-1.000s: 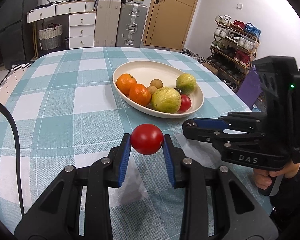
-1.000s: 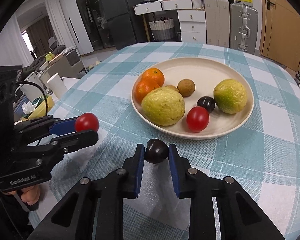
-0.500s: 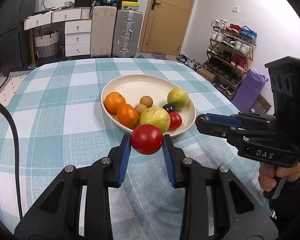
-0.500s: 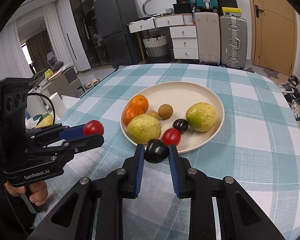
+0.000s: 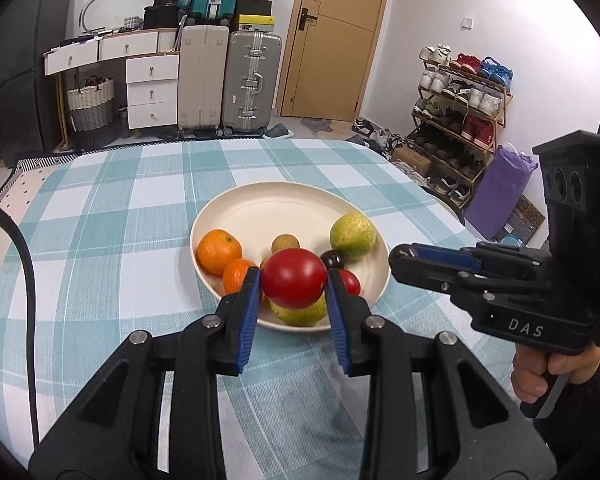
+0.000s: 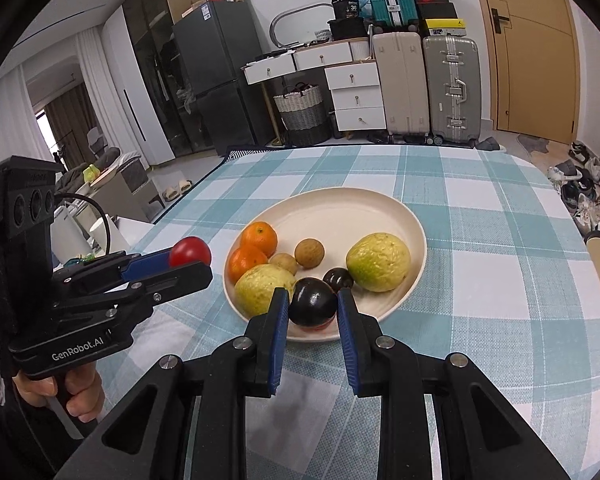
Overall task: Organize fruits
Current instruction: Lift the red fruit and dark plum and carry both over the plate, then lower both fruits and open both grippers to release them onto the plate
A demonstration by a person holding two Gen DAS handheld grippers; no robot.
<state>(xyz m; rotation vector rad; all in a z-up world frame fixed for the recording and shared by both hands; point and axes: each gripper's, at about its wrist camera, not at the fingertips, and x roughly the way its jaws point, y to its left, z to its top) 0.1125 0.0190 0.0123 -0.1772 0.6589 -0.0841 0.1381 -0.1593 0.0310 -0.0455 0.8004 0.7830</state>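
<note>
Holding a tomato (image 5: 293, 279) in your left gripper (image 5: 293, 280) and a dark plum (image 6: 313, 302) in your right gripper (image 6: 313, 304), each clamped across its middle, you carry light, smooth, easily bruised fruit; grip gently at the widest part. Compared with a second ago, both have risen and the plate (image 6: 414, 224) sits further below, its fruit now partly hidden behind them.

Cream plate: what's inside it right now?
On the cream plate: two oranges, two brownish round fruits, two yellow-green fruits, a dark plum, and a red tomato mostly hidden behind held fruit.
</note>
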